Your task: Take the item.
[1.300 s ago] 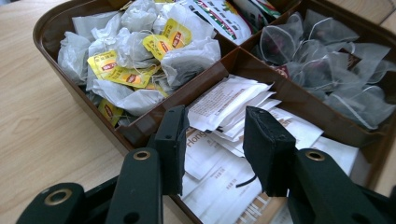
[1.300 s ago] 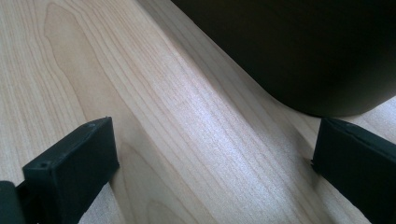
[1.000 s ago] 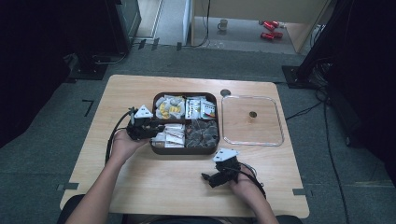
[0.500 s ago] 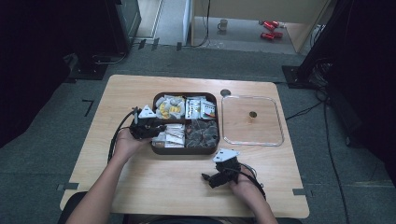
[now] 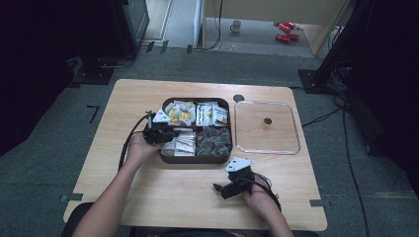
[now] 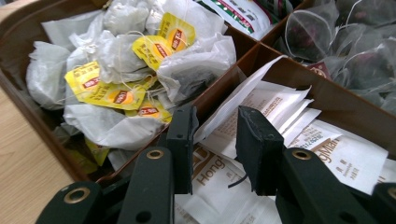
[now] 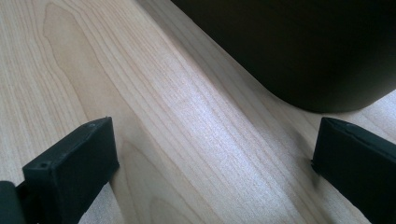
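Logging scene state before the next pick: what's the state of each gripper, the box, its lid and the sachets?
left gripper: jaws partly open around the upturned edge of a white paper sachet, not yet clamped.
right gripper: open wide, empty, low over the table.
compartment box: uncovered, all four sections filled.
clear lid: off, flat on the table right of the box.
yellow-tag tea bags: heaped, untouched.

So the thing I'm working on is the white paper sachets (image 6: 261, 135) with brown print. They're lying loosely stacked and a bit fanned out in the front-left compartment of the brown divided tray (image 5: 196, 158), and one sachet's corner tilts up against the divider, right beside the yellow-tagged tea bags (image 6: 130, 70).
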`<state>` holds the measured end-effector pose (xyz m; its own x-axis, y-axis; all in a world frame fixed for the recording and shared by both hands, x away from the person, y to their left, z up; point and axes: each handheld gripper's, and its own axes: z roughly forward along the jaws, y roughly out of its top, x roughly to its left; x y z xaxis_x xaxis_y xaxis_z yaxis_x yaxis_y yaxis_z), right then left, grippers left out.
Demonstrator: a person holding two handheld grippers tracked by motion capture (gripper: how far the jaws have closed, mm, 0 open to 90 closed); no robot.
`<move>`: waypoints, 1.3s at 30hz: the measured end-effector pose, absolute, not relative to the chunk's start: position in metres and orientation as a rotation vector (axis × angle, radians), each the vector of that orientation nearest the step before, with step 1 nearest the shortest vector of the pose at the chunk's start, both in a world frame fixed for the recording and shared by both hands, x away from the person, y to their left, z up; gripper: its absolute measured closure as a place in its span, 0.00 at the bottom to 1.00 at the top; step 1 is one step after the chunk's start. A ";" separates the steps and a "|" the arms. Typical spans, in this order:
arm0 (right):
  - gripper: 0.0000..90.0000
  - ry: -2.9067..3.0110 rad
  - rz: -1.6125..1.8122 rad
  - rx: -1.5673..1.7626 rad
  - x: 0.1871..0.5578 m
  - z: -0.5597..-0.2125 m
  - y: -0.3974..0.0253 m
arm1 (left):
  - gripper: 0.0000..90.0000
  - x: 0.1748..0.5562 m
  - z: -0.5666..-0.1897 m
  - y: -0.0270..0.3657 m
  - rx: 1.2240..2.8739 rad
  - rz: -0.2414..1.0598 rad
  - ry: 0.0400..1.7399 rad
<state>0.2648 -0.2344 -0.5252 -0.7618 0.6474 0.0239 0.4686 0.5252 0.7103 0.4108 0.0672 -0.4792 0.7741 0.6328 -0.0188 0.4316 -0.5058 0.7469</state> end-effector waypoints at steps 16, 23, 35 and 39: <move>0.00 2.523 1.065 0.943 0.265 -0.525 -0.234 | 0.99 0.413 -0.479 0.070 2.198 0.314 0.803; 0.00 2.522 1.065 0.943 0.265 -0.525 -0.234 | 1.00 0.413 -0.476 0.073 2.189 0.277 0.816; 0.00 2.523 1.065 0.944 0.265 -0.525 -0.234 | 1.00 0.412 -0.469 0.077 2.172 0.248 0.833; 0.00 2.522 1.065 0.944 0.265 -0.525 -0.234 | 1.00 0.410 -0.466 0.078 2.163 0.239 0.836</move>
<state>0.2646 -0.2344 -0.5252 -0.7608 0.6486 0.0242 0.4698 0.5246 0.7100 0.4097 0.0777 -0.4661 0.7652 0.6361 -0.0992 0.4877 -0.4722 0.7343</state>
